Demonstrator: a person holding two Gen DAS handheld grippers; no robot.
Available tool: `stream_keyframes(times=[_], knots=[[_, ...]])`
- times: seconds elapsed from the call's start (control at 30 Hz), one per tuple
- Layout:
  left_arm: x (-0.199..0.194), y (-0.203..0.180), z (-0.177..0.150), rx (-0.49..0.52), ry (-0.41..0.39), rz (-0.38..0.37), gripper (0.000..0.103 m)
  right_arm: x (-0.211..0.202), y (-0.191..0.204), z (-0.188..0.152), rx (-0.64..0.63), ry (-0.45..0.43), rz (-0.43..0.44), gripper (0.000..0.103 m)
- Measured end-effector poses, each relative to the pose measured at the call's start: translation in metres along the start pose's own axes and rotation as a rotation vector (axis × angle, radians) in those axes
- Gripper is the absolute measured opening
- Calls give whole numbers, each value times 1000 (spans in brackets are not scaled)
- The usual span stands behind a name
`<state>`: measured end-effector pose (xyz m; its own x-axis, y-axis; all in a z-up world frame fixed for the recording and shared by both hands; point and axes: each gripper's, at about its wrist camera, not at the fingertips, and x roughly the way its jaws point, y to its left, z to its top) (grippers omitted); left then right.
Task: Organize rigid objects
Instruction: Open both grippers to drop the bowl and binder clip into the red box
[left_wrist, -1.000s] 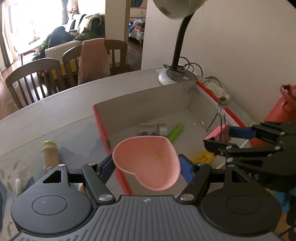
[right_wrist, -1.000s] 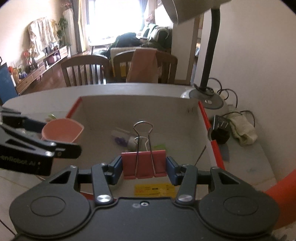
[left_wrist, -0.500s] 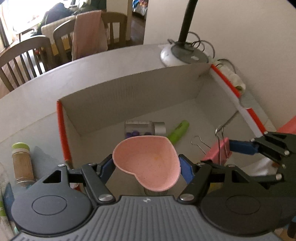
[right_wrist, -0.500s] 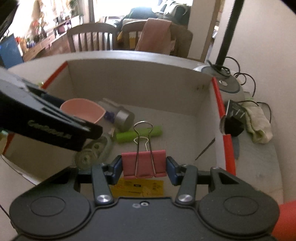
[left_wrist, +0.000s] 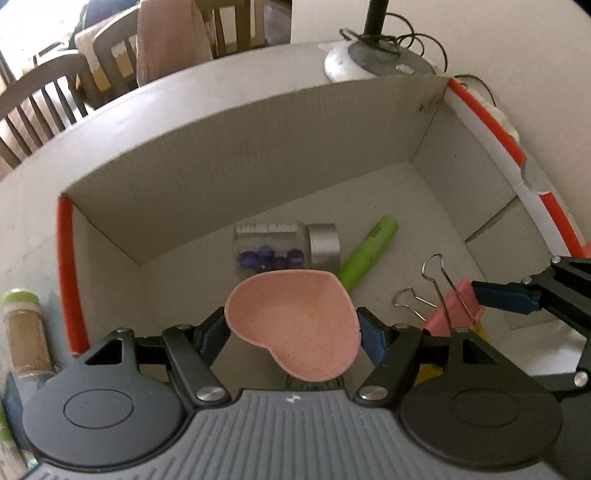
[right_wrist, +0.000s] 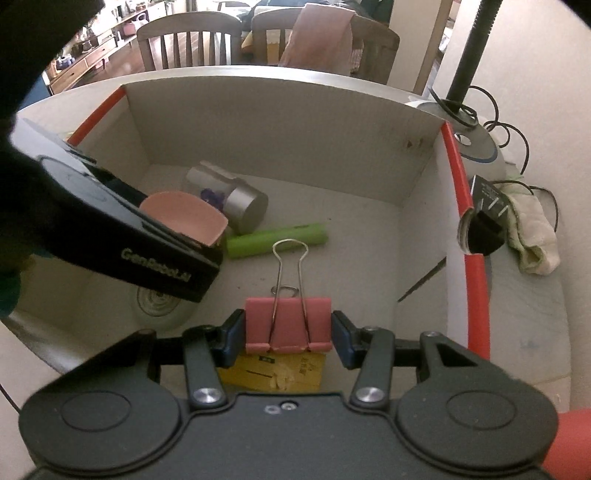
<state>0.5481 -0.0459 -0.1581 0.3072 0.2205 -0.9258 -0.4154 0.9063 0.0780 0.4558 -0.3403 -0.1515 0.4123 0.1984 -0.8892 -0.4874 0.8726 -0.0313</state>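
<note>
Right tool (right_wrist: 288, 334) pinches binder clip (right_wrist: 287, 323) (over box (right_wrist: 280, 122))

Heart-shaped dish (left_wrist: 295, 325): pale pink, finely speckled, one small orange spot. Binder clip (right_wrist: 288, 323): coral pink body, silver wire handles. Box (left_wrist: 221, 177): off-white walls, red-orange edges. Jar (left_wrist: 284, 247): clear, silver cap, purple beads inside. Tube (right_wrist: 277, 240): lime green. Card (right_wrist: 273, 373): yellow, black print. Claw fingers (right_wrist: 343, 339): blue pads, black arms.
</note>
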Motion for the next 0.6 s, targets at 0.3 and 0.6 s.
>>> stream_keyframes(times=[0.3, 0.6], knots=[[10, 5, 2, -30, 72, -16, 73, -7, -4, 7, 12, -25, 16, 56], [-11, 6, -8, -19, 9, -30, 73, -26, -4, 4, 48, -65, 12, 62]])
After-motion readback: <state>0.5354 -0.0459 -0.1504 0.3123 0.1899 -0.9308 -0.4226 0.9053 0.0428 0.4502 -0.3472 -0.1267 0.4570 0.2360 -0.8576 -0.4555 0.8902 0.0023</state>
